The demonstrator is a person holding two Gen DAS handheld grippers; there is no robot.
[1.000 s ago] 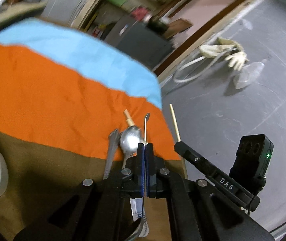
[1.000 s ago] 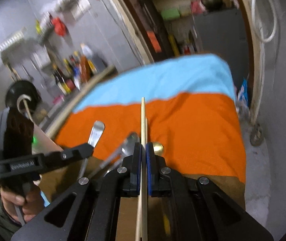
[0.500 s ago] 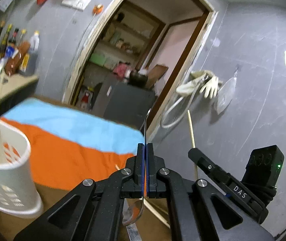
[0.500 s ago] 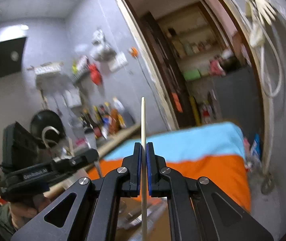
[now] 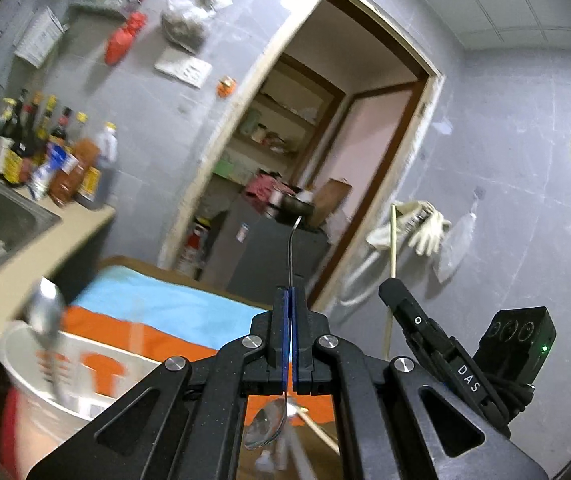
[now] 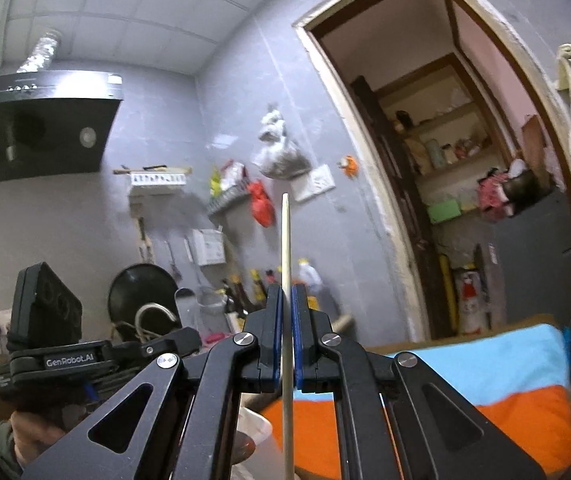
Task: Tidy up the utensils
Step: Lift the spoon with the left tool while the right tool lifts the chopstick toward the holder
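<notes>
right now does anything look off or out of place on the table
Nothing looks spilled or broken. One chopstick still lies loose on the cloth under the left tool, outside the white holder.

I count two spoons, one point(image 5: 291, 252) pinched in my left gripper and one point(image 5: 47, 320) in the single white holder point(image 5: 25, 408), plus two chopsticks point(image 6: 285, 280) point(image 5: 319, 430).

Grey tiled walls point(image 5: 505, 128) meet a panelled ceiling point(image 6: 133, 12). A wood-framed doorway point(image 5: 365, 12) opens onto pantry shelves point(image 6: 445, 120). A black range hood point(image 6: 41, 124) hangs on the wall; bottles point(image 5: 45, 152) stand beside a steel sink point(image 5: 1, 216). Pale gloves point(image 5: 425, 224) hang by the doorway.
</notes>
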